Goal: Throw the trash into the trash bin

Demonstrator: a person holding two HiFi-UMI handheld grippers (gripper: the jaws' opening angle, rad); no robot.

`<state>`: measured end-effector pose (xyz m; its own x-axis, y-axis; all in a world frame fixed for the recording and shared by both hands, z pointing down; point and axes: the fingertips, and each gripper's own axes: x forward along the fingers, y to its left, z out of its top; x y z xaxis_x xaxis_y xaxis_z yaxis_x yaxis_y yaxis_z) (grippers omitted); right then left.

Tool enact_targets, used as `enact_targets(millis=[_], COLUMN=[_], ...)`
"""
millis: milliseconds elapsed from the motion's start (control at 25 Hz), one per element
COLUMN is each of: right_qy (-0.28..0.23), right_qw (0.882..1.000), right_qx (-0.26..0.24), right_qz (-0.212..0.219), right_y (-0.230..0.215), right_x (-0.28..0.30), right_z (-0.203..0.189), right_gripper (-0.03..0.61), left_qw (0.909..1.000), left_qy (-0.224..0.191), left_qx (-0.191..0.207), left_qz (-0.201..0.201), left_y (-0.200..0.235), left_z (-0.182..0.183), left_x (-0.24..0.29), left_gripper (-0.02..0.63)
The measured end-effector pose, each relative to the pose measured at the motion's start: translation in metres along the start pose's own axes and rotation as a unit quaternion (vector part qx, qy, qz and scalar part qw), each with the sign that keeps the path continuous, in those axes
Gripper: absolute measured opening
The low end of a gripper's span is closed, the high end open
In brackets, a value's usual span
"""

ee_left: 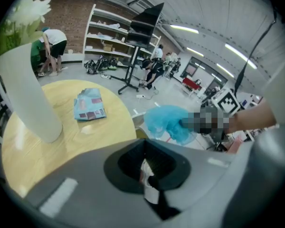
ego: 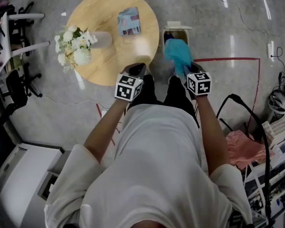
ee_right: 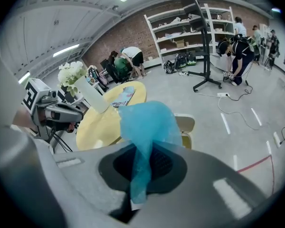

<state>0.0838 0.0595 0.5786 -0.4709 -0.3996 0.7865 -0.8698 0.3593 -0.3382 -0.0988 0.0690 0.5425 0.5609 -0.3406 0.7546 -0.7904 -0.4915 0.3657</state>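
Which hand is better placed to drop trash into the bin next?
Right. The right gripper is shut on the blue crumpled trash, which hangs right by the trash bin. The left gripper is shut with nothing visible in it, at the table edge.

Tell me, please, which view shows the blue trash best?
The right gripper view: the blue trash fills its centre, pinched between the jaws. The left gripper view shows it sideways; the head view, from above, smaller.

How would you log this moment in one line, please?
right gripper: shut on blue plastic bag | left gripper: shut | trash bin: near bag
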Motion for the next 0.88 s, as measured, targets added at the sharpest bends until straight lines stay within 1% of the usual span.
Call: enact_targets(millis=[280, 560, 880], right_qy=[-0.009, -0.001, 0.015], right_qw=[1.0, 1.0, 0.999], right_qx=[0.015, 0.019, 0.034], right_qz=[-0.014, -0.016, -0.017], right_y=[-0.029, -0.045, -0.065], right_x=[-0.016, -0.015, 0.003], right_z=[-0.001, -0.007, -0.014], right_gripper=[0.005, 0.005, 0.005], left_qw=[0.9999, 0.9998, 0.9997], left_qy=[0.006, 0.006, -0.001], left_qx=[0.01, 0.011, -0.017], left_qz=[-0.01, -0.017, -0.02], left_y=[-0.019, -0.031, -0.032], left_z=[0.006, 0.012, 0.018], left_x=[0.02, 0.037, 0.058], left_gripper=[0.006, 0.006, 0.006])
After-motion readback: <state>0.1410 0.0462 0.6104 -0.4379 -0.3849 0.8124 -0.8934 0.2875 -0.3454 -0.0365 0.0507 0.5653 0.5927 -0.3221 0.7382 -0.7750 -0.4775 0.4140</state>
